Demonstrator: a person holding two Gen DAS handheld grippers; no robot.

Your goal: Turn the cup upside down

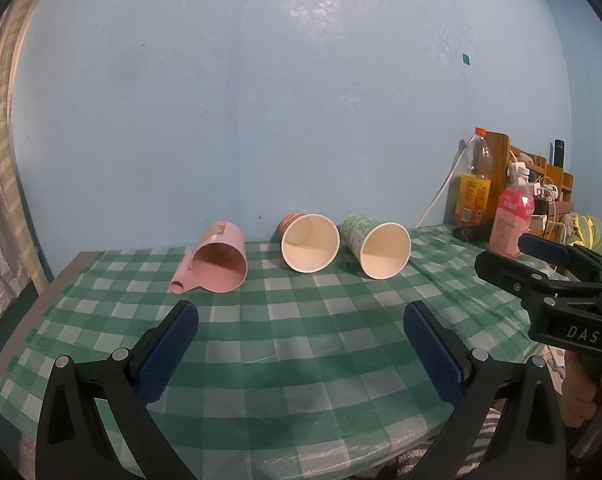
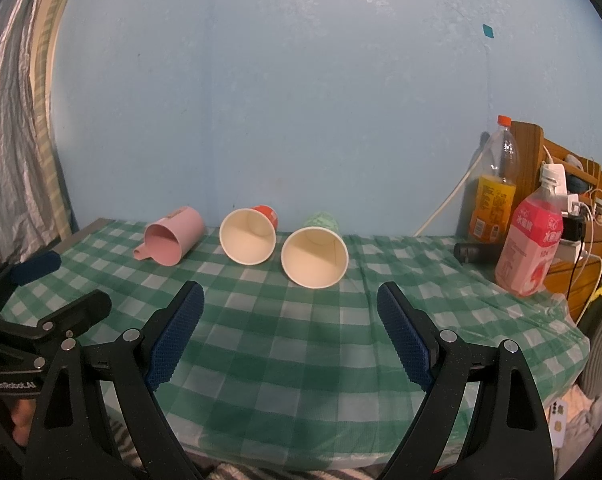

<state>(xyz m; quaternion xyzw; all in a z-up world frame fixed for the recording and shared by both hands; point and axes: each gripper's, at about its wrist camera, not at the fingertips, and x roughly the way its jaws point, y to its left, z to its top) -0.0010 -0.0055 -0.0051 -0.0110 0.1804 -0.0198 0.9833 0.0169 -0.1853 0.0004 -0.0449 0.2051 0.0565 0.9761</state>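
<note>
Three cups lie on their sides near the back of the table, mouths facing me. A pink plastic mug (image 1: 217, 262) (image 2: 171, 238) with a handle lies at the left. A red paper cup (image 1: 309, 242) (image 2: 249, 236) lies in the middle. A green paper cup (image 1: 377, 244) (image 2: 315, 256) lies at the right. My left gripper (image 1: 301, 316) is open and empty above the near table. My right gripper (image 2: 291, 300) is open and empty, in front of the green cup. Each gripper shows at the edge of the other's view.
The table has a green-and-white checked cloth (image 1: 293, 344) (image 2: 285, 344) against a blue wall. At the back right stand an orange-capped bottle (image 1: 475, 178) (image 2: 497, 184), a pink bottle (image 1: 511, 222) (image 2: 531, 248), a small black object (image 2: 475, 254) and a wooden shelf with cables (image 2: 573, 184).
</note>
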